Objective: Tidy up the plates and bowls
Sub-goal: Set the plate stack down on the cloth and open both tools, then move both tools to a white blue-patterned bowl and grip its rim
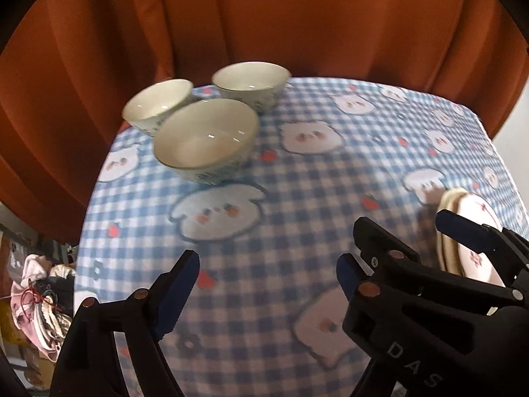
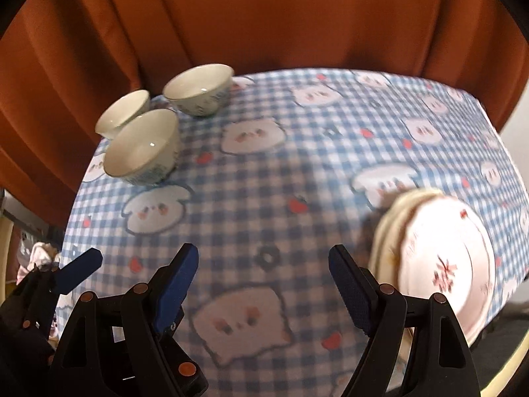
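Three pale bowls stand close together at the far left of the table: a near one, a far left one and a far right one. A stack of white plates with a red flower pattern lies at the right edge. My left gripper is open and empty above the cloth, well short of the bowls. My right gripper is open and empty, with the plates just right of its right finger. The right gripper also shows in the left wrist view.
The table wears a blue checked cloth with white cartoon figures. An orange curtain hangs right behind it. A pile of clothes and clutter lies below the table's left edge.
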`<action>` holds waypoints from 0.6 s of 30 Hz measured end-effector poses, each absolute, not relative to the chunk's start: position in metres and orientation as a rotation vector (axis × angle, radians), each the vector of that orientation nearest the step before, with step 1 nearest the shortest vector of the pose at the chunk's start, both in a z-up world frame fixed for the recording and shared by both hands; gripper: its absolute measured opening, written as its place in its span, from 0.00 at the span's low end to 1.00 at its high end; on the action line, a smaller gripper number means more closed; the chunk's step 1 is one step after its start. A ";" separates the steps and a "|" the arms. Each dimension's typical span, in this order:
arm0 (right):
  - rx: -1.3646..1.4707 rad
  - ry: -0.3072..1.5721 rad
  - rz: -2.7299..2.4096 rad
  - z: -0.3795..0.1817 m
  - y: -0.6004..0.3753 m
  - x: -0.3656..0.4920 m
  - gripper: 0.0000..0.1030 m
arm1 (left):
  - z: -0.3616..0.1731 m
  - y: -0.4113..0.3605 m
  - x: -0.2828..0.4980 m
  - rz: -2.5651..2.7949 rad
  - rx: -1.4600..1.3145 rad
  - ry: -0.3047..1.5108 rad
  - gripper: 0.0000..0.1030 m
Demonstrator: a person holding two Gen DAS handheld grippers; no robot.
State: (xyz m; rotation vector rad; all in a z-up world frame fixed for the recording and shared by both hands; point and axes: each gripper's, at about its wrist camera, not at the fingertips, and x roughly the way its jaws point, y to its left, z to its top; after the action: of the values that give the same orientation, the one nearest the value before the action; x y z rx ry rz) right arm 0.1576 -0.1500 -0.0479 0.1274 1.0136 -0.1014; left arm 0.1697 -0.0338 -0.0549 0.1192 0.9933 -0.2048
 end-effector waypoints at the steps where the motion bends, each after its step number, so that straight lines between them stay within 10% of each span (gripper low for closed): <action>1: 0.119 1.013 -0.099 -0.048 -0.147 0.163 0.81 | -0.055 -0.030 0.176 -0.189 0.108 0.985 0.84; 18: 0.081 0.968 -0.021 -0.054 -0.103 0.281 0.81 | -0.065 0.014 0.278 0.020 0.027 0.952 0.73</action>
State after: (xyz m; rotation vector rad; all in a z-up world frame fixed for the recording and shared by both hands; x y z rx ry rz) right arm 0.2811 -0.1034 -0.0538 0.0808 0.9685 -0.0209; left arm 0.2779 0.0139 -0.0652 0.0268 0.9517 0.0197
